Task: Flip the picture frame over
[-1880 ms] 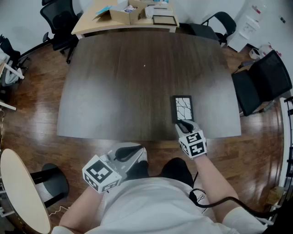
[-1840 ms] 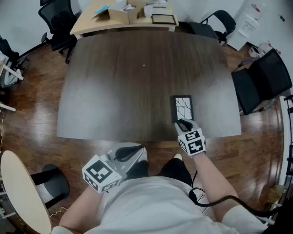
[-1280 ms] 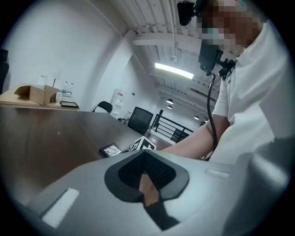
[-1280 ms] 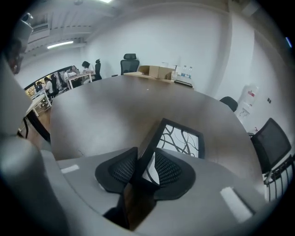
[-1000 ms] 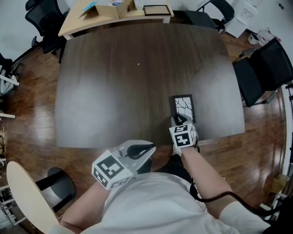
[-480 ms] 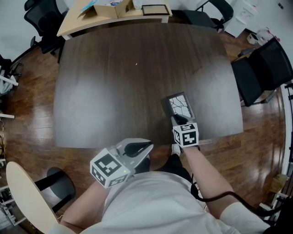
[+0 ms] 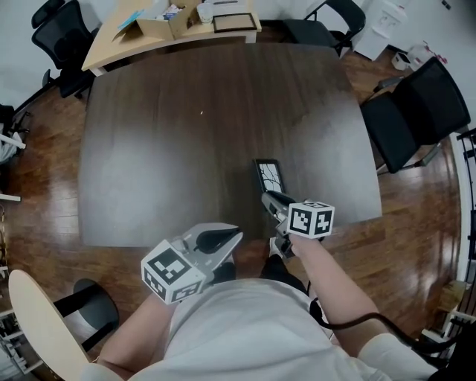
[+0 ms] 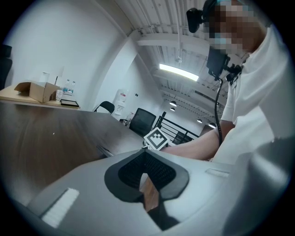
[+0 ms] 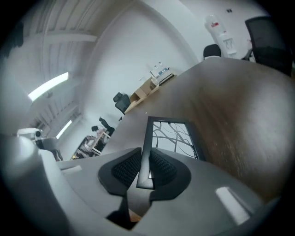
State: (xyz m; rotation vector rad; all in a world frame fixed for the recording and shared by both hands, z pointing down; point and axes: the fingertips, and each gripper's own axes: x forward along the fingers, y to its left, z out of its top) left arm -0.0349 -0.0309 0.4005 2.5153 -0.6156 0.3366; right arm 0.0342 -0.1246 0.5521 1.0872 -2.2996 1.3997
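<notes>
The picture frame [image 7: 268, 175] is black with a white, branch-patterned picture. It stands tilted up on its long edge, its near end raised off the dark table [image 7: 186, 134]. My right gripper [image 7: 269, 199] is shut on the frame's near short edge, rolled to one side. In the right gripper view the frame [image 9: 173, 136] runs away from the pads, and the right gripper [image 9: 144, 168] pinches its black rim. My left gripper [image 7: 234, 234] hangs shut with nothing in it, just off the table's front edge, left of the right hand. In its own view the left gripper [image 8: 145, 173] faces across the tabletop.
A black office chair [image 7: 416, 119] stands at the table's right side, and another [image 7: 327, 26] at the far right corner. A light wooden desk [image 7: 163, 33] behind the table carries cardboard boxes and a second frame [image 7: 234, 21]. Wooden floor surrounds the table.
The frame lay flat on the table earlier. My right gripper closed on its near edge, rose and rolled, tipping the frame up onto its side. My left gripper shifted slightly.
</notes>
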